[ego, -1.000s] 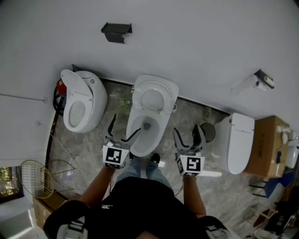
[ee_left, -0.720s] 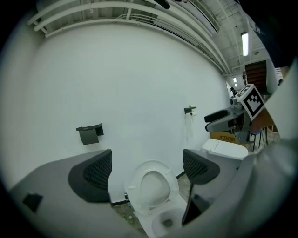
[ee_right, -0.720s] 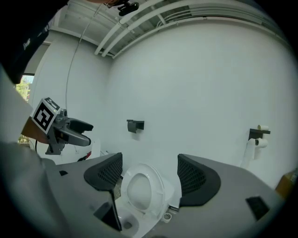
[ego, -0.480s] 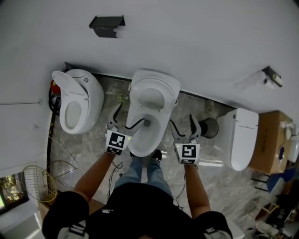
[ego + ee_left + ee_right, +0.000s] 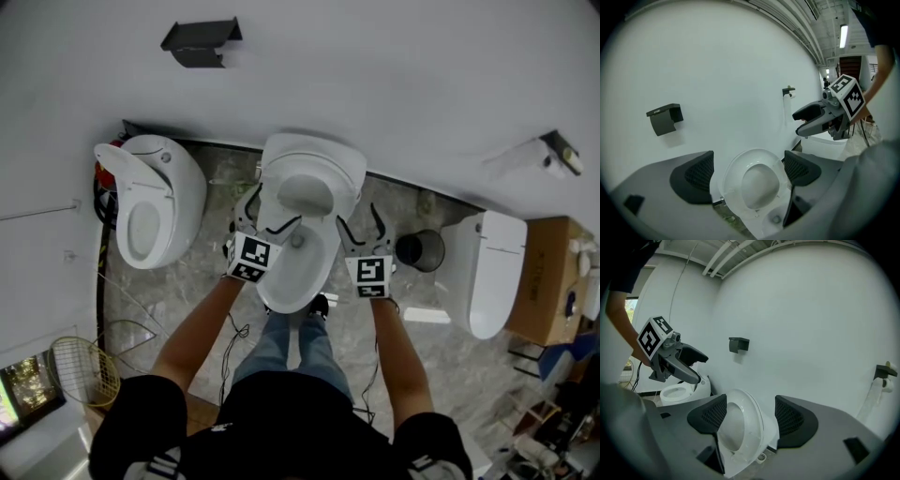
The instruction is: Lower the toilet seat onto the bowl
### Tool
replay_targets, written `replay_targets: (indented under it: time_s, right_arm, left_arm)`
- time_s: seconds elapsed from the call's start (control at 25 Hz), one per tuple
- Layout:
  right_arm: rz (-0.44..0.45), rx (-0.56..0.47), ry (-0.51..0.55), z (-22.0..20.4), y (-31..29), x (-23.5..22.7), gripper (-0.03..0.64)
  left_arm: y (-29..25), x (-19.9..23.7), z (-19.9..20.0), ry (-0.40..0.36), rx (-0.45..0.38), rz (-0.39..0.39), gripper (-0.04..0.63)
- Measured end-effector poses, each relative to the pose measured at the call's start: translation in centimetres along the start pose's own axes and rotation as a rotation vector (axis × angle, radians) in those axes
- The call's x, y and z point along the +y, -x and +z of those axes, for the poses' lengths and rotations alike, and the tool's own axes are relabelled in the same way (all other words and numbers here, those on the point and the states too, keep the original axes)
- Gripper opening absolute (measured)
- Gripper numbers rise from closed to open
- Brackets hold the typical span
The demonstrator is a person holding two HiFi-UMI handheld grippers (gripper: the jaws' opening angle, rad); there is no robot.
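The middle white toilet has its seat [image 5: 309, 192] raised against the wall above the bowl [image 5: 292, 272]. My left gripper [image 5: 268, 213] is open at the bowl's left rim, just short of the seat. My right gripper [image 5: 360, 225] is open at the bowl's right side; its jaws have just been closing a little, and nothing is pressed between them. In the left gripper view the upright seat [image 5: 752, 185] shows in the gap of the left gripper [image 5: 747, 173], untouched. In the right gripper view the seat [image 5: 738, 427] stands edge-on beyond the right gripper [image 5: 750, 418].
A second toilet [image 5: 150, 211] with its seat up stands to the left, a third [image 5: 483, 272] with its lid down to the right. A black bin [image 5: 419, 249] sits between bowl and right toilet. A dark holder [image 5: 199, 42] hangs on the wall. The person's legs stand at the bowl's front.
Both grippers have moved forward and down along the two sides of the bowl, from its front end up to the raised seat. The seat has not moved.
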State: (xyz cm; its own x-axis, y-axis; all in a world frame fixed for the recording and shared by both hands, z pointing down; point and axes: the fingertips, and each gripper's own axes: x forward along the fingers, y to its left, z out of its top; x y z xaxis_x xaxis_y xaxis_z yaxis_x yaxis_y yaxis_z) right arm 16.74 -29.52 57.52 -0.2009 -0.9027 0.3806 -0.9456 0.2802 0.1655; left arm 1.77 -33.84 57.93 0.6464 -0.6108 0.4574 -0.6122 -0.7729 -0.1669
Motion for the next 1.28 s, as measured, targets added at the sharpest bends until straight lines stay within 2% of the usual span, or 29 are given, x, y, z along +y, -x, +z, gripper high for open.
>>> replay_targets:
  time_s: [0.24, 0.56, 0.72, 0.84, 1.12, 1.28]
  right_arm:
    - [0.006, 0.082, 0.038, -2.9, -5.1, -0.7, 0.333]
    - [0.063, 0.151, 0.101, -5.0, -10.7, -0.2, 0.314]
    - [0.081, 0.193, 0.154, -6.0, -12.6, 0.2, 0.291]
    - [0.102, 0.221, 0.201, -6.6, -14.2, 0.6, 0.281]
    - [0.124, 0.278, 0.220, -7.4, -17.0, 0.4, 0.255]
    - [0.126, 0.290, 0.234, -7.4, -17.8, 0.4, 0.224]
  left_arm:
    - [-4.7, 0.7, -1.8, -0.058, 0.050, -0.016, 0.459]
    - [-10.8, 1.3, -5.3, -0.164, 0.171, -0.054, 0.443]
    - [-13.3, 2.0, -6.7, -0.160, 0.220, -0.066, 0.425]
    - [-14.8, 3.0, -7.6, -0.150, 0.261, -0.064, 0.389]
    - [-16.8, 4.1, -8.5, -0.145, 0.330, -0.092, 0.299]
    - [-17.3, 3.9, -8.4, -0.181, 0.348, -0.120, 0.250]
